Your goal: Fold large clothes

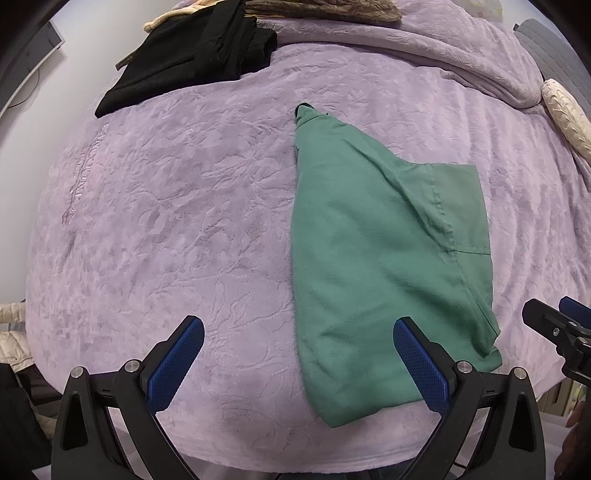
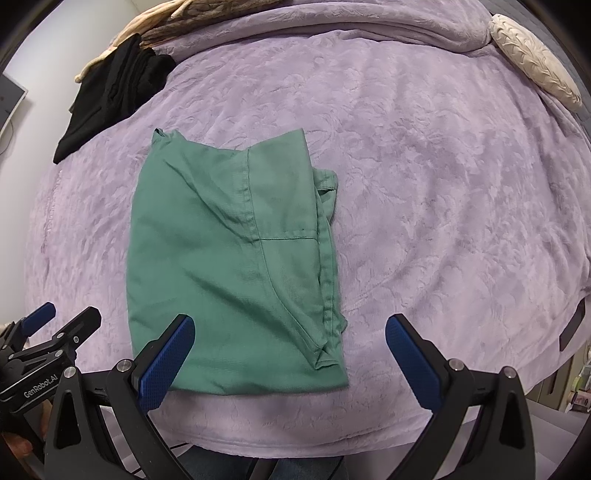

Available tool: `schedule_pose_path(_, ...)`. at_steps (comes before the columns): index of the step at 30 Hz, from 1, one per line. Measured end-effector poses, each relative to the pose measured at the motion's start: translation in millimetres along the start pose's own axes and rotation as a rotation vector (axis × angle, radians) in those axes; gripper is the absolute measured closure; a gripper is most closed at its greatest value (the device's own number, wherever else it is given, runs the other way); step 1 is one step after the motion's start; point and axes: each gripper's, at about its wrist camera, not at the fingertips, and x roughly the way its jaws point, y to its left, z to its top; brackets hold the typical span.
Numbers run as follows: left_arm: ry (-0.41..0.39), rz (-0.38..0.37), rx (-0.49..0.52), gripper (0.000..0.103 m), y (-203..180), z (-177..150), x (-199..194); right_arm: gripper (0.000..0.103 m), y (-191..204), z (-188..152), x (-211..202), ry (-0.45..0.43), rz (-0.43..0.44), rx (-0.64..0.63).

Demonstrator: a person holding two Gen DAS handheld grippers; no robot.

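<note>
A green shirt lies folded lengthwise on the lilac bedspread, its collar end pointing away from me. It also shows in the right wrist view, with a sleeve folded over on top. My left gripper is open and empty, hovering over the shirt's near left edge. My right gripper is open and empty, over the shirt's near right corner. Each gripper shows at the edge of the other's view: the right one in the left wrist view, the left one in the right wrist view.
A pile of black clothes lies at the far left of the bed, also in the right wrist view. A cream cushion sits at the far right. A brown patterned fabric lies at the back. The bed's near edge is just below the grippers.
</note>
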Motion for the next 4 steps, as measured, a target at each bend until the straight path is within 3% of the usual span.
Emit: schedule_pose_path(4, 0.005, 0.002, -0.003, 0.0, -0.2, -0.9, 0.4, 0.0, -1.6, -1.3, 0.7, 0.003, -0.001, 0.006)
